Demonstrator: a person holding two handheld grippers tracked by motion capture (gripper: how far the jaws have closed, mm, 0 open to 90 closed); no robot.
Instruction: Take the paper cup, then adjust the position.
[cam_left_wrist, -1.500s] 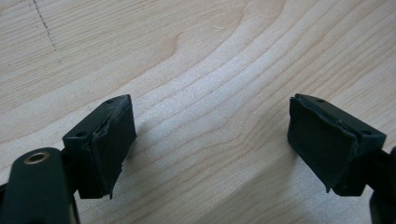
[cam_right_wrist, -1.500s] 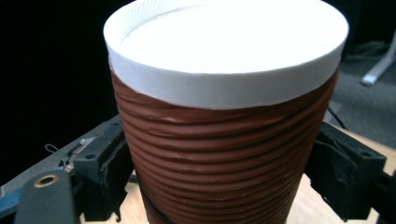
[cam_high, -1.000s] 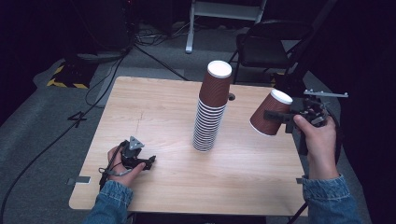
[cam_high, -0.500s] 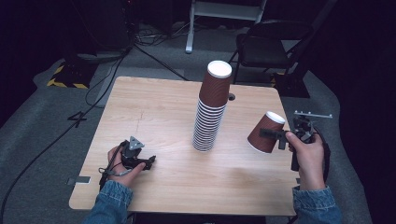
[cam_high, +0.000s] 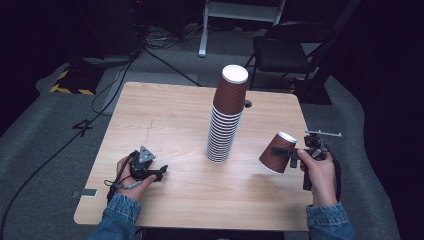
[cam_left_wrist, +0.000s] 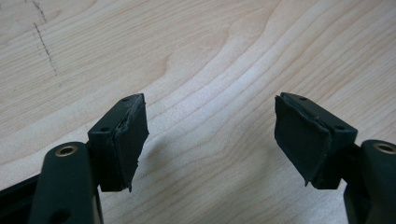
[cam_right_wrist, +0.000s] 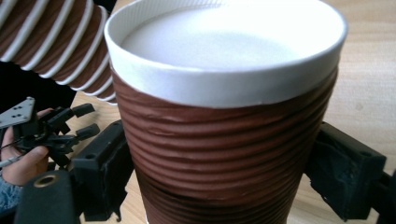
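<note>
A: High view. The right hand-held gripper clamps a single brown cup across its ribbed wall, near the counter's right edge. The cup is inverted and tilted, its white base up and toward the far right corner, its open mouth down and toward the stack of cups.

B: And its long axis?

A: Slanted, not plumb. The stack stands upright mid-counter, well apart from the held cup, on the side away from the right edge. The right hand is clearly the nearer one to it.

B: Left side?

A: The left hand-held gripper lies low near the front-left corner, far from both.

A: Left gripper view. Jaws wide, having just been closing a little, with bare wood between them.

B: Right gripper view?

A: Both pads press the cup's wall; the white base faces the camera. The stack crosses the upper left corner, and the other gripper sits beyond.

B: Judgement?

A: Seating the cup anywhere first calls for bringing that axis upright.
</note>
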